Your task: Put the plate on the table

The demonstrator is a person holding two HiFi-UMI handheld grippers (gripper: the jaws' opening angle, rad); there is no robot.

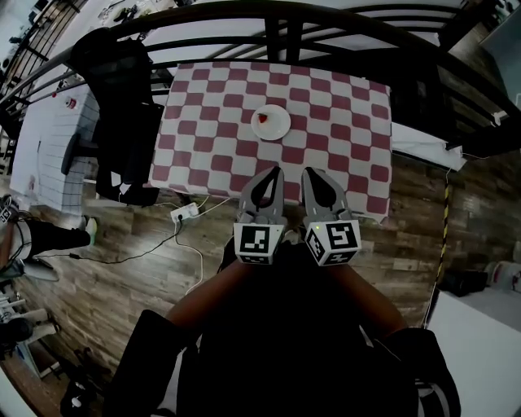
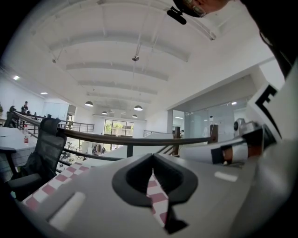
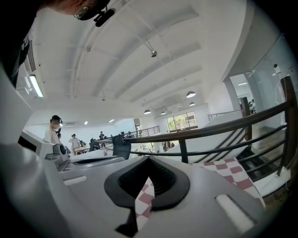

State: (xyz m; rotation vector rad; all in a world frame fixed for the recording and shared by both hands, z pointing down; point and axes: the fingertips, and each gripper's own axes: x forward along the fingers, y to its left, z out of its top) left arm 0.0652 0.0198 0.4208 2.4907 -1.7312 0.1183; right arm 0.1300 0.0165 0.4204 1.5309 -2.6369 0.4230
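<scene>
A white plate (image 1: 270,122) with a small red item on it rests on the red-and-white checked table (image 1: 342,122), around its middle. Both grippers are held side by side in front of the table's near edge, well short of the plate. My left gripper (image 1: 276,171) is shut with nothing in it, and my right gripper (image 1: 308,172) is shut and empty too. In the left gripper view the left gripper (image 2: 152,160) points over the checked cloth (image 2: 156,195). The right gripper view shows the right gripper (image 3: 149,162) above the cloth (image 3: 233,169). The plate is hidden in both gripper views.
A black office chair draped with a dark jacket (image 1: 122,122) stands left of the table, beside a white desk (image 1: 45,142). A power strip with cables (image 1: 186,213) lies on the wooden floor. A black railing (image 1: 285,24) runs behind the table. A person's leg (image 1: 49,238) shows far left.
</scene>
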